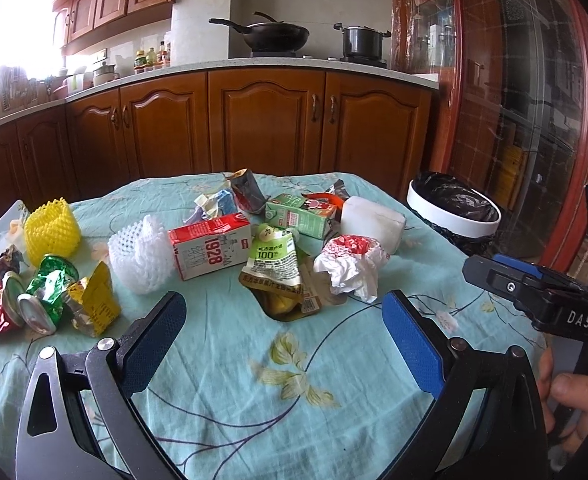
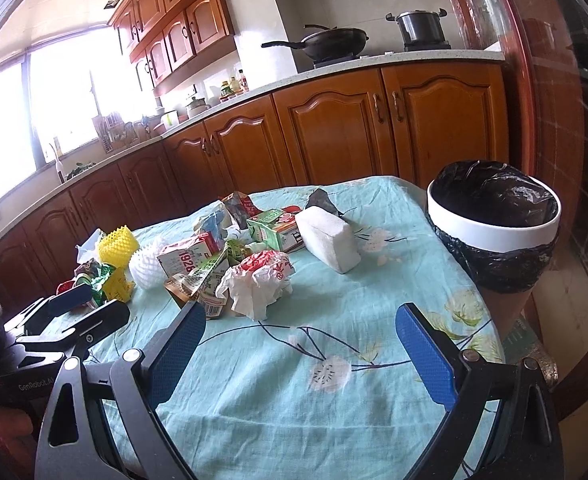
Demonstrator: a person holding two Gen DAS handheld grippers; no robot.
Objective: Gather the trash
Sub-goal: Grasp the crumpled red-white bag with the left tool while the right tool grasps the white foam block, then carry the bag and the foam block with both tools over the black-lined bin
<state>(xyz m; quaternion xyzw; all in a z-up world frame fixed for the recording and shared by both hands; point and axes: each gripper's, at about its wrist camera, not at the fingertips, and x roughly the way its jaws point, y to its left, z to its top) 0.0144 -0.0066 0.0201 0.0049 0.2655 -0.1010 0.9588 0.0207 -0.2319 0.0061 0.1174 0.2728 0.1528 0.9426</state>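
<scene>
Both hand-held grippers, left [image 1: 283, 314] and right [image 2: 300, 330], hover spread and empty; the trash pile [image 1: 277, 256] lies just ahead on the bench [image 1: 253, 380], seemingly untouched.

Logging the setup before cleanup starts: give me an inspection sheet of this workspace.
Surface: table under a teal floral cloth, near part bare.
Job's things: bin with black liner at the table's right edge; red carton, green carton, pouch, crumpled wrapper, foam nets, foil wrappers.
Clutter: white block.
Grippers: left gripper and right gripper both open, empty, above the cloth.
Cables: nothing seen.
Surroundings: wood cabinets, wok, pot.
</scene>
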